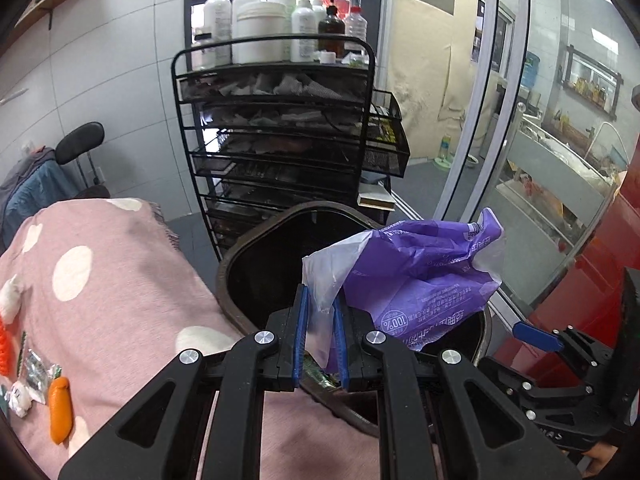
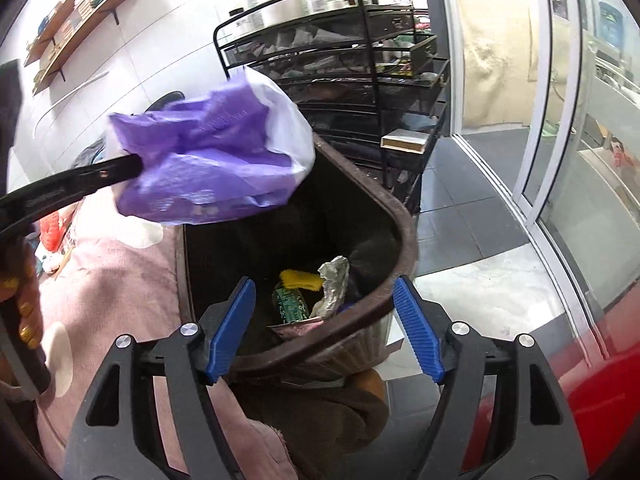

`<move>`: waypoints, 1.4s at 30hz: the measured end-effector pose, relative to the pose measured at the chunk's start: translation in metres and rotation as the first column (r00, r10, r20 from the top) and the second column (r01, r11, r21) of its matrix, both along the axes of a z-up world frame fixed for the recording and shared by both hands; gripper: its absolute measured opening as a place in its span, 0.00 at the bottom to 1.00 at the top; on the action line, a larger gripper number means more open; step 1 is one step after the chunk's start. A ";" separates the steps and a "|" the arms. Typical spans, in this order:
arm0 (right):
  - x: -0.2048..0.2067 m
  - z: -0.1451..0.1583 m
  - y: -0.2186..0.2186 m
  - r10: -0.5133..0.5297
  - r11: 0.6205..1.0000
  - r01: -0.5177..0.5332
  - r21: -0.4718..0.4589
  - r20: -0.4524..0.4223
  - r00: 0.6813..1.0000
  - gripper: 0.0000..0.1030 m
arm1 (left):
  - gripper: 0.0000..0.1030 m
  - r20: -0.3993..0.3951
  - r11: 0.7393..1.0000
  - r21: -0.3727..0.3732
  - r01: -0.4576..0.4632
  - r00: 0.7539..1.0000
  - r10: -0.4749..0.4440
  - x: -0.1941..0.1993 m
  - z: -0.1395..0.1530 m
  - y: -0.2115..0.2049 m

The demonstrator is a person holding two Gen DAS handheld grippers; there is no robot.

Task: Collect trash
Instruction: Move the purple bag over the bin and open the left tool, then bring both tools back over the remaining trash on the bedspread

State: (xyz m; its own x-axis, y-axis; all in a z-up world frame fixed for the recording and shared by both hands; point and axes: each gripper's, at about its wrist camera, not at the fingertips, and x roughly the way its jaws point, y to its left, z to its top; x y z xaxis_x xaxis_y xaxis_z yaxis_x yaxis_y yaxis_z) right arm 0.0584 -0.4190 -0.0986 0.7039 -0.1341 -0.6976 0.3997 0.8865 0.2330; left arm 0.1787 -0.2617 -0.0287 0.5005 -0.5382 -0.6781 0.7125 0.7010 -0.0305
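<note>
A black wire rack [image 1: 276, 128] with white bottles [image 1: 256, 20] on top stands against the white tiled wall [image 1: 120, 60], beside glass doors [image 1: 508, 120] and grey floor tiles [image 2: 460, 208].

My left gripper [image 1: 321, 320] is up and level, jaws nearly together — blue pads clamped on a thin fold of the purple bag [image 1: 416, 276], which hangs out ahead and to the right. My right gripper [image 2: 326, 328] sits lower, jaws spread wide with nothing between the pads — they straddle the near rim of the bin [image 2: 404, 232], one pad inside, one outside.
</note>
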 end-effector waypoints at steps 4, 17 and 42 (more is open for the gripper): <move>-0.007 0.000 -0.004 -0.015 1.000 0.015 0.002 -0.002 1.000 0.72 | 0.13 -0.004 0.999 0.035 0.014 1.000 -0.014 0.003 -0.006 -0.016; -0.014 -0.003 -0.012 -0.037 0.999 0.037 0.012 -0.009 0.999 0.73 | 0.44 -0.029 0.994 0.107 0.027 0.999 -0.024 0.008 -0.021 -0.047; -0.002 0.003 0.009 0.022 1.000 -0.022 0.005 0.009 1.000 0.77 | 0.92 0.111 0.990 -0.090 -0.108 0.987 0.117 -0.033 0.024 0.044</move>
State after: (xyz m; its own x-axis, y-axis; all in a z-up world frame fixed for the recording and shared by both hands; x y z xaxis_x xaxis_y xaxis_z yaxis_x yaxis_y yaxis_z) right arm 0.0566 -0.4097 -0.0954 0.7129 -0.1147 -0.6918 0.3779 0.8939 0.2413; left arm 0.1457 -0.2175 -0.0048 0.6333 -0.5260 -0.5676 0.6313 0.7754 -0.0141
